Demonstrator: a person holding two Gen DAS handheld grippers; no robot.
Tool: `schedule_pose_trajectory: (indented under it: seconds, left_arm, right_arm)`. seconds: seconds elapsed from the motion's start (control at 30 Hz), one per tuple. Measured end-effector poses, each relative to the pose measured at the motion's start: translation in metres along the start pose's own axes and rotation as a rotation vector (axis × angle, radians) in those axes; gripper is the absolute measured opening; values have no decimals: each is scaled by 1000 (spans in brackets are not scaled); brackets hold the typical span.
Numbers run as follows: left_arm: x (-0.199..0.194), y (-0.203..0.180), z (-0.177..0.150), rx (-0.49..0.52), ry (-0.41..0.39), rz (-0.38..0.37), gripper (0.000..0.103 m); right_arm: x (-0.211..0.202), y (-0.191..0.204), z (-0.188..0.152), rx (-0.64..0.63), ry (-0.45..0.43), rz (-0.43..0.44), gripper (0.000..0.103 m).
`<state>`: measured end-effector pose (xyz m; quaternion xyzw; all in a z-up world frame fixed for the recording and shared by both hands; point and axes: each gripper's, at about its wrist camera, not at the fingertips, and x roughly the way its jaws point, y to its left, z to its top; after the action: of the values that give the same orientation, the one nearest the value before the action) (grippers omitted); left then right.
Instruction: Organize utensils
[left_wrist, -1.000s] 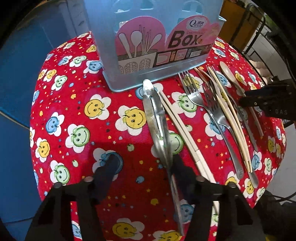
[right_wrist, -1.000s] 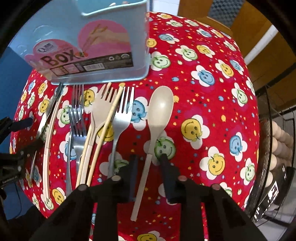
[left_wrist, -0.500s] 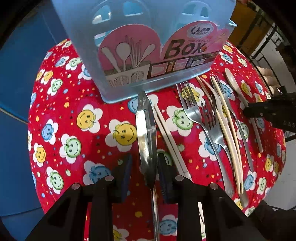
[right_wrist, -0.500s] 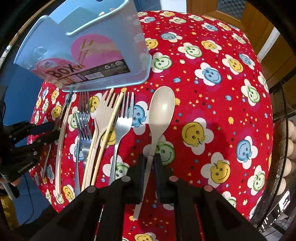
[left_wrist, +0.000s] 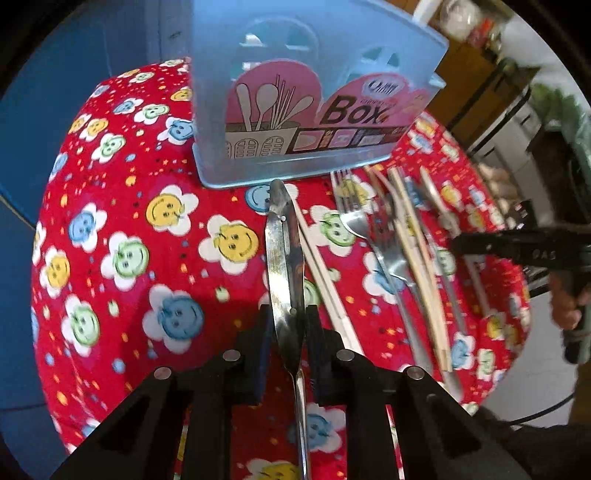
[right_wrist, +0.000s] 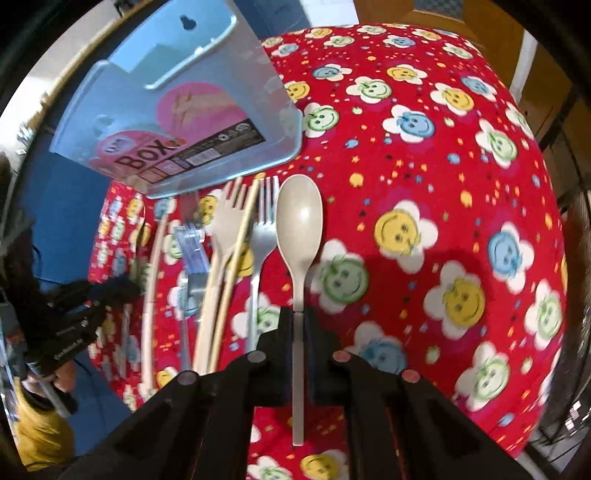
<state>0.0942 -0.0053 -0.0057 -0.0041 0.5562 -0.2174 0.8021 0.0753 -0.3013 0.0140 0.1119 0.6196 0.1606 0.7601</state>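
Note:
A steel table knife (left_wrist: 282, 240) lies lengthwise between the fingers of my left gripper (left_wrist: 289, 314). The jaws are closing and the pads press on the blade's edges. My right gripper (right_wrist: 298, 321) is shut on the thin handle of a beige spoon (right_wrist: 300, 218), whose bowl points toward the pale blue utensil box (right_wrist: 177, 110). In the left wrist view the same box (left_wrist: 295, 74) stands just beyond the knife tip. A beige fork (right_wrist: 229, 218), a chopstick (right_wrist: 240, 243) and a steel fork (right_wrist: 264, 236) lie in a row left of the spoon.
A red cloth with smiley flowers (right_wrist: 443, 184) covers the round table, which drops away on all sides. More forks (left_wrist: 373, 236) and chopsticks (left_wrist: 417, 251) lie right of the knife. A hand (left_wrist: 565, 306) holds the other gripper at the right edge.
Both pairs of jaws have closed in, the left onto the knife and the right onto the spoon handle. Both views have swung, and the box now looks tilted.

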Motion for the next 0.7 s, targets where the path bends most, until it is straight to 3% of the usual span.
schedule_pose_trajectory:
  seconds: [0.3, 0.5, 0.7]
  left_arm:
    - [-43, 1, -34, -43, -238, -73, 17]
    - [-86, -9, -26, -7, -407, -44, 16]
    - [-119, -4, 0, 12, -524, -18, 4]
  right_arm:
    - [-37, -6, -37, 47, -172, 119, 7]
    - [-63, 16, -48, -1, -310, 126, 7]
    - [-85, 47, -39, -60, -472, 134, 7]
